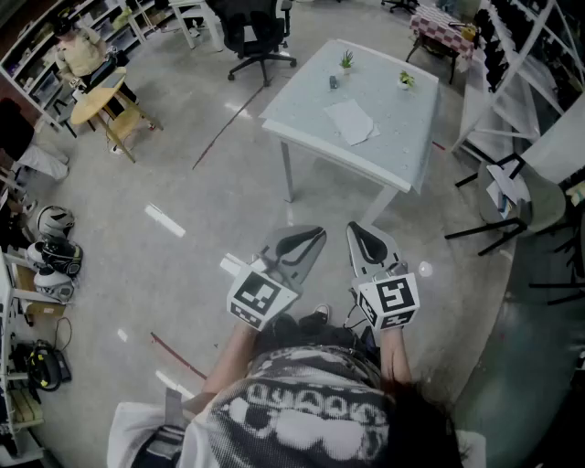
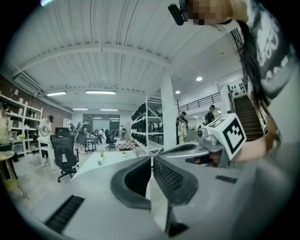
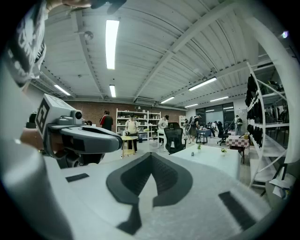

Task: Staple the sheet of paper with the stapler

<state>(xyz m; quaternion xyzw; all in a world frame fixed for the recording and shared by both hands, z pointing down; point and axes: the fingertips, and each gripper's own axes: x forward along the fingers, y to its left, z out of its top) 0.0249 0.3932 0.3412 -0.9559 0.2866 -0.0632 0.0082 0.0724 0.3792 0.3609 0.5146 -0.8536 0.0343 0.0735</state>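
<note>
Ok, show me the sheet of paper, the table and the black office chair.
sheet of paper (image 1: 351, 121), head view, middle of the sheet.
table (image 1: 404, 139), head view, bare top right of the paper.
black office chair (image 1: 250, 26), head view, its dark seat.

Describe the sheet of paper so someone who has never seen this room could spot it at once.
Find the pale table on the floor ahead of the person. The sheet of paper lies flat near its middle. Its neighbours, two small potted plants and a small dark object, stand nearer the far edge; only the paper is flat and white.
</note>
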